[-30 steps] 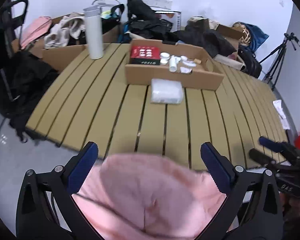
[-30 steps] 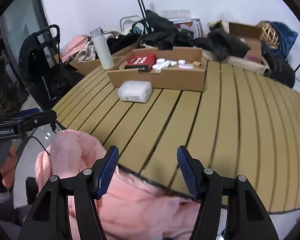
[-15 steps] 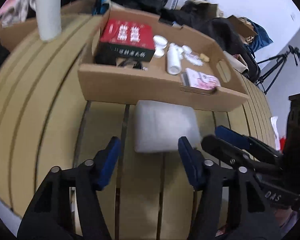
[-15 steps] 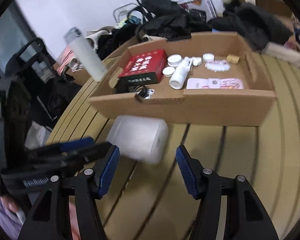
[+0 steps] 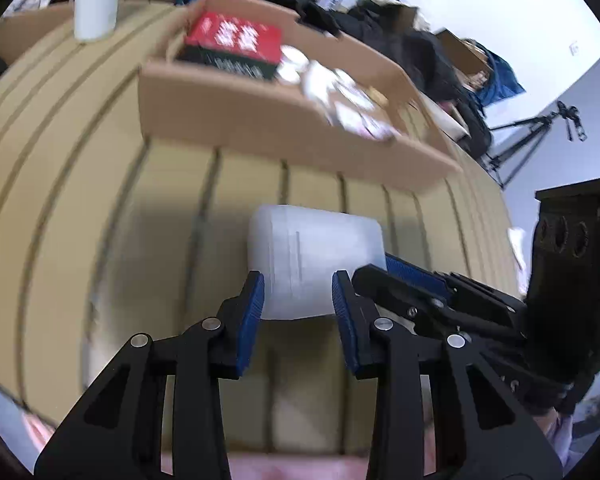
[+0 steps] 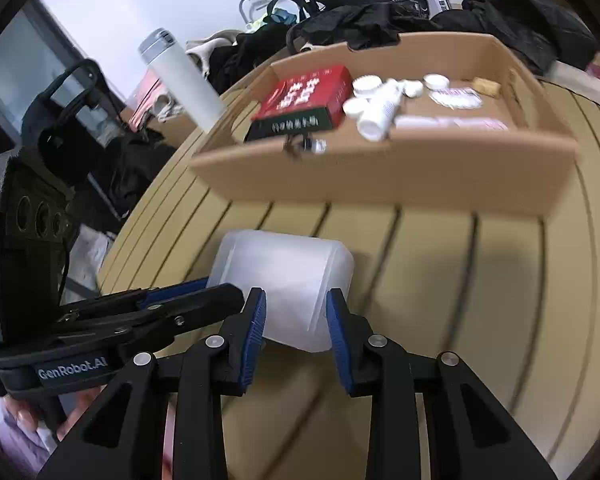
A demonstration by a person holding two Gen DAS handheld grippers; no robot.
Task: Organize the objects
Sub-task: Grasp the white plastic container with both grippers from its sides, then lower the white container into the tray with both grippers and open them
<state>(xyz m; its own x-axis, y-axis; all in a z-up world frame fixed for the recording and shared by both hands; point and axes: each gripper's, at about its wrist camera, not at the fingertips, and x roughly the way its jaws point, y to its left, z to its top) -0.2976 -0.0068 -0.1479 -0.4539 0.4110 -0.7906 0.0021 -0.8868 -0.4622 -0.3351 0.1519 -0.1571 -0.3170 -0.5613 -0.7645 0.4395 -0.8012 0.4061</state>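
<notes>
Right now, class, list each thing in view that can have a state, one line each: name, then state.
Translucent plastic box: lid on, lying on the table, outside the tray.
Cardboard tray: open-topped, part filled.
Red box: closed, lying flat in the tray.
White flask: capped, standing on the table.
Left gripper: jaws have just been closing, astride the plastic box.
Right gripper: the same.

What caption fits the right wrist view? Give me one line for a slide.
Both grippers, right and left, closing in on a translucent plastic box lying before the cardboard tray.
</notes>
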